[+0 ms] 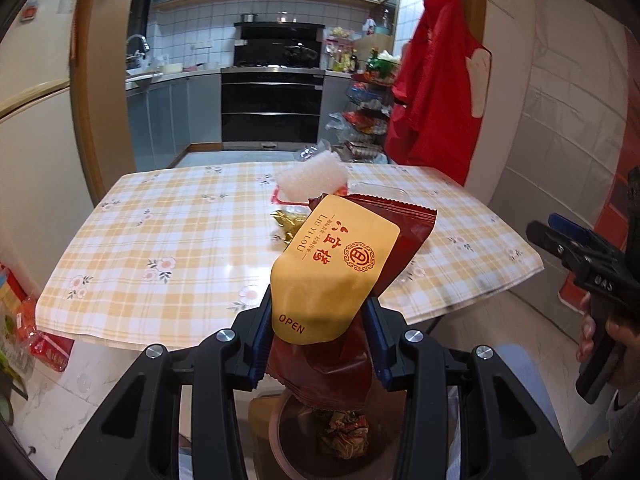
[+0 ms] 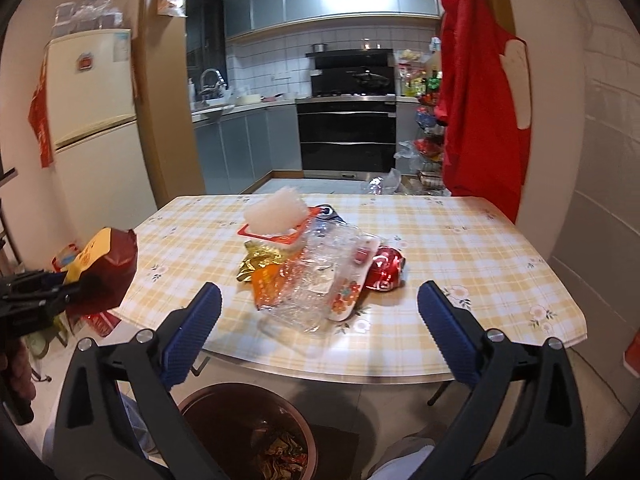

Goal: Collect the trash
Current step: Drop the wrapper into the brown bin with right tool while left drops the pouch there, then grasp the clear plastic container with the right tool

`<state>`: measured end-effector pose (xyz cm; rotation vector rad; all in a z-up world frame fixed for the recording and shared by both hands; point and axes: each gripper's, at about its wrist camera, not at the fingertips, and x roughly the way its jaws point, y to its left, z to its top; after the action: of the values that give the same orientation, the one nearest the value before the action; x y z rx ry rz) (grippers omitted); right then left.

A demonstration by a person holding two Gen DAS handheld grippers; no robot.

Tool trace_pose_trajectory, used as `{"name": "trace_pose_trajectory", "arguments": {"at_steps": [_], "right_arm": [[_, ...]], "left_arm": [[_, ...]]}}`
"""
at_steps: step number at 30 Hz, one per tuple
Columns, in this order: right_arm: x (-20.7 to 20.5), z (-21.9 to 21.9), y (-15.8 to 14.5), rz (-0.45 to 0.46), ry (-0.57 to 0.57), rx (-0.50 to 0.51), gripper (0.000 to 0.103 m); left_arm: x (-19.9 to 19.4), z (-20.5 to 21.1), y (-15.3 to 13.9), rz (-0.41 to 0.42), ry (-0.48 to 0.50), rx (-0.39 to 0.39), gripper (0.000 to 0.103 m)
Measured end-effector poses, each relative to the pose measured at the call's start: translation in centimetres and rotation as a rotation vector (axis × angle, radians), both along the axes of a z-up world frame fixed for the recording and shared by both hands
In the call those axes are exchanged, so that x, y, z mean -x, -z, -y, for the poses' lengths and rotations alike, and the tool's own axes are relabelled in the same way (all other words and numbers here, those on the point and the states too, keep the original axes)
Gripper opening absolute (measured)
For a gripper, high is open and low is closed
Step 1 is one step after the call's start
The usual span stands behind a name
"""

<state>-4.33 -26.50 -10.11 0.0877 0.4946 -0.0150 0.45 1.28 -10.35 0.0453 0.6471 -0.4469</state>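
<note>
Maroon-and-yellow wrapper pinched in my left jaws sits above the brown bin — I'd spread them only once centred, right gripper jaws wide and empty.

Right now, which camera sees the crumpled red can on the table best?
The right wrist view. There the red can lies in the open on the checked table, at the right edge of the wrapper pile. In the left wrist view the held snack packet blocks that spot, so the can does not show.
</note>
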Motion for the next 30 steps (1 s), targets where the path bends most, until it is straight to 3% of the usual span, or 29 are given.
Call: {"name": "trace_pose_trajectory", "arguments": {"at_steps": [4,7,11,20,30], "right_arm": [[-0.2,0.7,0.2,-0.006,0.016,-0.013,0.097],[0.0,0.9,0.2,-0.006,0.022,-0.015,0.097],[-0.1,1.2,0.1,-0.009,0.031,-0.017,0.097],[-0.3,1.4,0.3,-0.019,0.046,-0.021,0.097],[-1.2,1.7,0.9,-0.041,0.054,-0.023,0.097]], "left_arm": [[0.3,1.2,0.3,-0.016,0.054,-0.006,0.047],[0.7,1.6,0.0,-0.002,0.073,0.000,0.075],[0.7,1.7,-0.3,0.025,0.054,-0.010,0.078],[-0.5,-0.3,-0.6,0.056,-0.092,-0.045,0.094],[-1.7,-2.7,-0.5,0.056,-0.210,-0.040,0.097]]}}
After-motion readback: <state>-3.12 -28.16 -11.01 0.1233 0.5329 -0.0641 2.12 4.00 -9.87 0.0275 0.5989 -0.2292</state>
